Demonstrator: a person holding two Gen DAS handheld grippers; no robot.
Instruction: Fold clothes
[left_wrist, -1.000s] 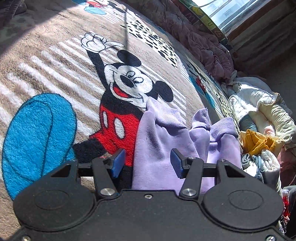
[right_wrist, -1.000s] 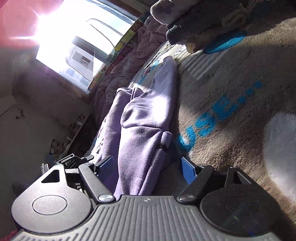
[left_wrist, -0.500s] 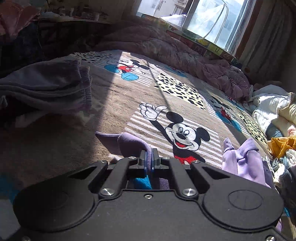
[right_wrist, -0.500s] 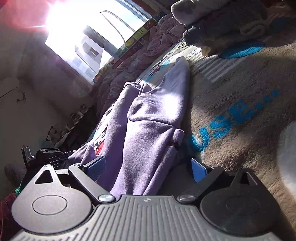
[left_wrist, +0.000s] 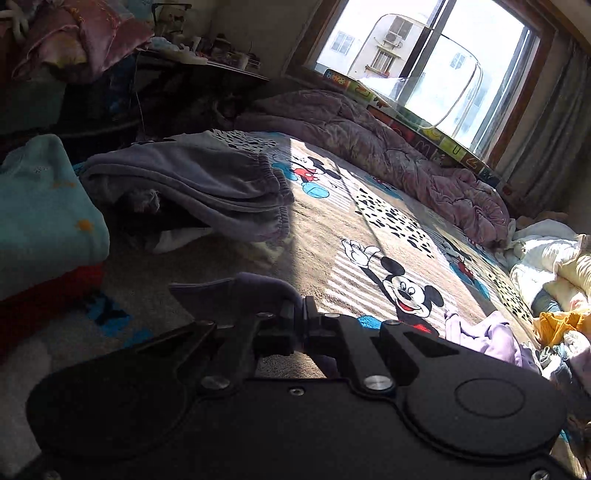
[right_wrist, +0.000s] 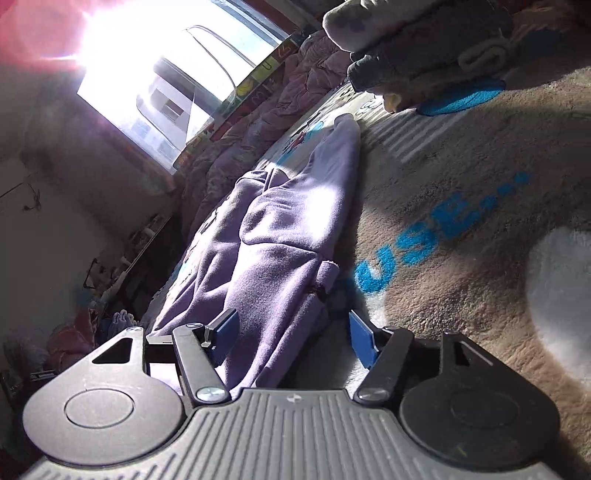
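On a sunlit bed spread with a cartoon-mouse blanket (left_wrist: 369, 236), the left claw (left_wrist: 305, 314), open over the lilac garment (right_wrist: 280, 251) a second ago, is now pressed together on a fold of its purple cloth and has carried that corner up and away toward the shaded side, where folded grey clothes (left_wrist: 207, 184) lie stacked. The right claw (right_wrist: 291, 332) has barely shifted; its jaws are closing, the garment's near end lying between the blue pads (right_wrist: 225, 328) without yet being pressed. The rest of the garment stretches across the blanket toward the window (left_wrist: 424, 62). By the look of it, the fold is only beginning.
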